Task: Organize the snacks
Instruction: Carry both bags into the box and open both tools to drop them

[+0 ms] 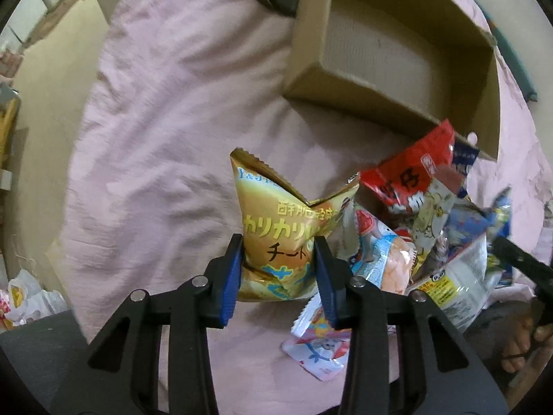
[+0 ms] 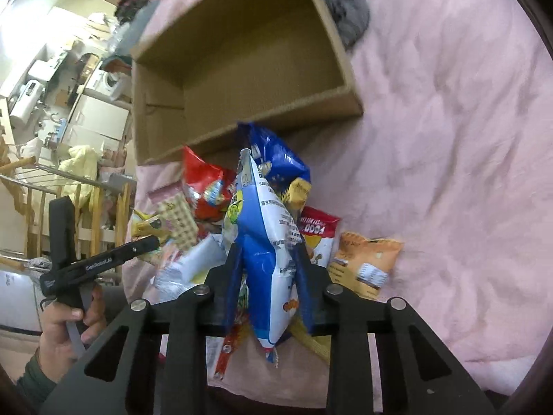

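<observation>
My left gripper [image 1: 278, 242] is shut on a yellow snack bag [image 1: 280, 224] with Japanese lettering and holds it above the pink bedsheet [image 1: 166, 131]. My right gripper [image 2: 268, 247] is shut on a blue and white snack bag [image 2: 266, 242], lifted over a pile of snack packets [image 2: 207, 207]. The pile also shows in the left wrist view [image 1: 425, 228], to the right of the yellow bag. An open, empty cardboard box [image 1: 397, 52] lies just beyond the pile; it also shows in the right wrist view [image 2: 242, 58].
An orange packet [image 2: 366, 263] and a red packet [image 2: 318, 231] lie right of the pile. A pink and white packet [image 1: 321, 346] lies under my left gripper. A grey furry object [image 2: 345, 10] sits behind the box. Cluttered furniture [image 2: 69, 103] stands off the bed's left.
</observation>
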The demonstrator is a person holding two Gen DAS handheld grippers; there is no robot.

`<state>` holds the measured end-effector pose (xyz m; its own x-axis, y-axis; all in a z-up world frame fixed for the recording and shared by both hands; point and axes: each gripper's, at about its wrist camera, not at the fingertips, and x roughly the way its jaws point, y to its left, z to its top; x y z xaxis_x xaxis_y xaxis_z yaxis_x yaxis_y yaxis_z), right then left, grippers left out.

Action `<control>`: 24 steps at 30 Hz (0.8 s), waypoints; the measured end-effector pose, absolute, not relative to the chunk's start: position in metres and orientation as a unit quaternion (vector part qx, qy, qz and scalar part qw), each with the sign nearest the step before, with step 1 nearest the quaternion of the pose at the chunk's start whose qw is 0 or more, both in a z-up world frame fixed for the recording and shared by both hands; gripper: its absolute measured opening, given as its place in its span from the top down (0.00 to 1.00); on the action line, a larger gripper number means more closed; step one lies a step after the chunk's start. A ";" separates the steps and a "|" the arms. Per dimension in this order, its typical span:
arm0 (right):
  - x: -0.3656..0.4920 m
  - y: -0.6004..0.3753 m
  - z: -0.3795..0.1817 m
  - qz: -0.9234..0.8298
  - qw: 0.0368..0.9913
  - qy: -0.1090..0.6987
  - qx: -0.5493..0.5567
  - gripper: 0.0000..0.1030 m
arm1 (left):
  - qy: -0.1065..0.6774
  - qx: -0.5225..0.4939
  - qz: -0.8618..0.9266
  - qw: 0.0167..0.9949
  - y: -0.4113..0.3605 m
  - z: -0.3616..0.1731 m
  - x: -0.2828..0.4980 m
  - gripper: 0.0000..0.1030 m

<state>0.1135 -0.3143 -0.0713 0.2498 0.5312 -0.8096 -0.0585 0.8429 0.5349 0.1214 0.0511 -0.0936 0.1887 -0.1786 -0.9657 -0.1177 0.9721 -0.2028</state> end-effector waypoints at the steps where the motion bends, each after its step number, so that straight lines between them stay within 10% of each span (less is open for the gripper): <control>1: 0.113 -0.317 -0.067 0.190 0.770 0.572 0.208 0.71 | 0.631 -0.118 -0.017 0.767 0.055 -0.090 0.119 0.66; 24: 0.171 -0.305 0.023 0.240 0.820 0.439 0.279 0.71 | 0.526 -0.132 -0.060 0.838 0.033 0.020 0.178 0.66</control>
